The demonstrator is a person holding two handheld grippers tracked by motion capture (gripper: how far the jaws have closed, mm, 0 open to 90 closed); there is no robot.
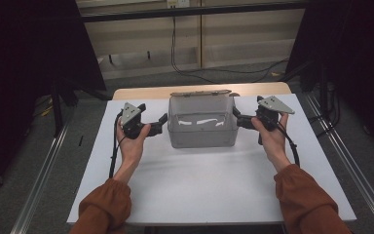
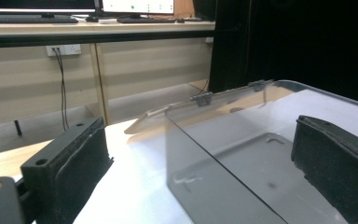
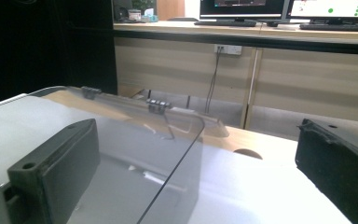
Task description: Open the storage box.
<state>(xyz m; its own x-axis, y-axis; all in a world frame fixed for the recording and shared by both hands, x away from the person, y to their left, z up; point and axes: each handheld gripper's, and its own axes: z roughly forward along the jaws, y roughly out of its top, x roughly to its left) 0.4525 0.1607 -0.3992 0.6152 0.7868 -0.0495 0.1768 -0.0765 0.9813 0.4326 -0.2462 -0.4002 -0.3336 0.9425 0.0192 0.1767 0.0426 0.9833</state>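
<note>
White table covering from above: the clear box sits mid-table, lid swung back, left gripper and right gripper flanking it for a two-sided lift. Left gripper view: jaws spread, straddling the box wall. Right gripper view: jaws likewise parted astride the opposite wall, nothing clamped yet.

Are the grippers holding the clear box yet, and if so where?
Not clamped: left gripper and right gripper each straddle a side wall of the clear box, jaws open.
</note>
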